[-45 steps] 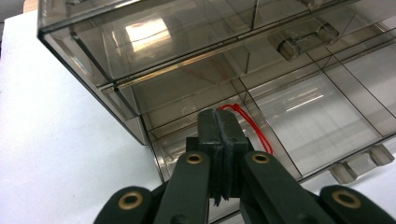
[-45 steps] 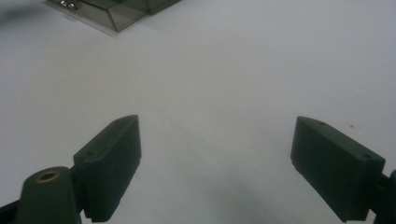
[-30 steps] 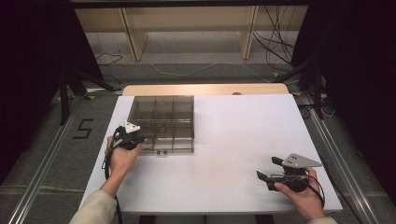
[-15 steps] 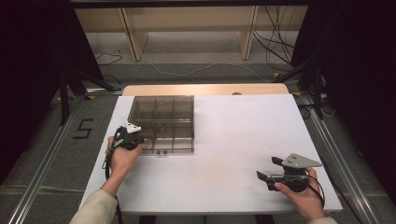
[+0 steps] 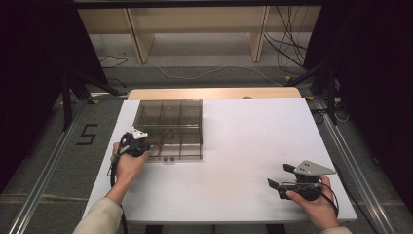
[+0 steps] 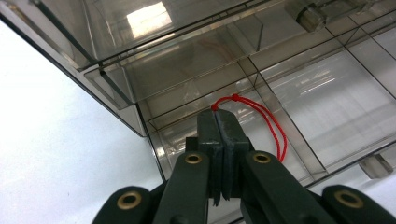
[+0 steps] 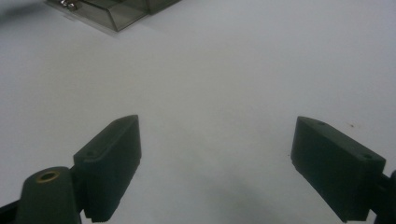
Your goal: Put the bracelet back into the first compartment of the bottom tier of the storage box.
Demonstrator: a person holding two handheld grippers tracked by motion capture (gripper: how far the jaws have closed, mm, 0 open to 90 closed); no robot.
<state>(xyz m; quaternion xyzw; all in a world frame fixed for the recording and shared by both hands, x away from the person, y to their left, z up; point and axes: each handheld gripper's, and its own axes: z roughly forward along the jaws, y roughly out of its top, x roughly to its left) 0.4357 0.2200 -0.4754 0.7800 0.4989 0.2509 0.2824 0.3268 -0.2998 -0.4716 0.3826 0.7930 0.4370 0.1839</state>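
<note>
A smoky clear plastic compartment box [image 5: 191, 111] lies on the white tabletop [image 5: 253, 136], left of centre. My left gripper [image 5: 145, 147] is at its near left corner. In the left gripper view my left gripper [image 6: 218, 113] is shut, and its tips pinch a thin red cord loop [image 6: 273, 123] over a near compartment of the box [image 6: 322, 93]. The box's lid [image 6: 140, 28] slants above. My right gripper [image 5: 280, 179] rests near the table's front right, far from the box. In the right gripper view my right gripper [image 7: 217, 140] stands open with nothing between its fingers.
The near corner of the box [image 7: 114, 16], with a small latch, sits at the top left of the right gripper view. A wooden board [image 5: 214, 92] lines the table's far edge. Metal rails [image 5: 355, 170] run along both sides. Cables [image 5: 287, 44] lie on the floor beyond.
</note>
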